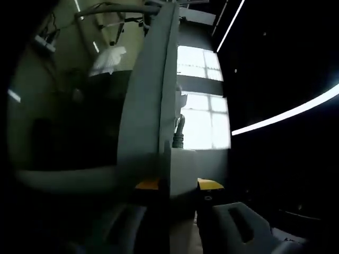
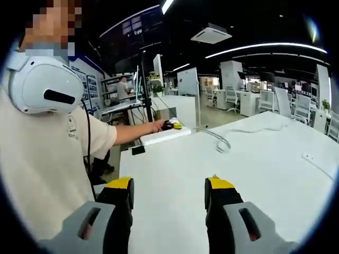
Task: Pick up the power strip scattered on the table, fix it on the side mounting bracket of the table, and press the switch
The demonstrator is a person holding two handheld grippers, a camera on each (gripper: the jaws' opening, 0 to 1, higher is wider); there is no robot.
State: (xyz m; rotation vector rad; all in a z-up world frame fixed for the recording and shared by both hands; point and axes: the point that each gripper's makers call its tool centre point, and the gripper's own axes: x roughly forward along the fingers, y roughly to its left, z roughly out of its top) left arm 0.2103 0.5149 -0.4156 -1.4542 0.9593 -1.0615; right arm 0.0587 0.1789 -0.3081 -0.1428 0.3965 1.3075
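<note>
At table's far corner, left gripper (image 2: pixel 173 125) clenched on power strip (image 1: pixel 151 100); right gripper (image 2: pixel 168 191) jaws released.

Bare table (image 2: pixel 222 174) lay ahead of the right gripper (image 2: pixel 169 193) — the person's torso (image 2: pixel 42 169) blocked its left, a cable (image 2: pixel 222 140) crossed farther on.

Left gripper view dim, backlit by window (image 1: pixel 204 100), right gripper view bright, fisheye-curved edges
</note>
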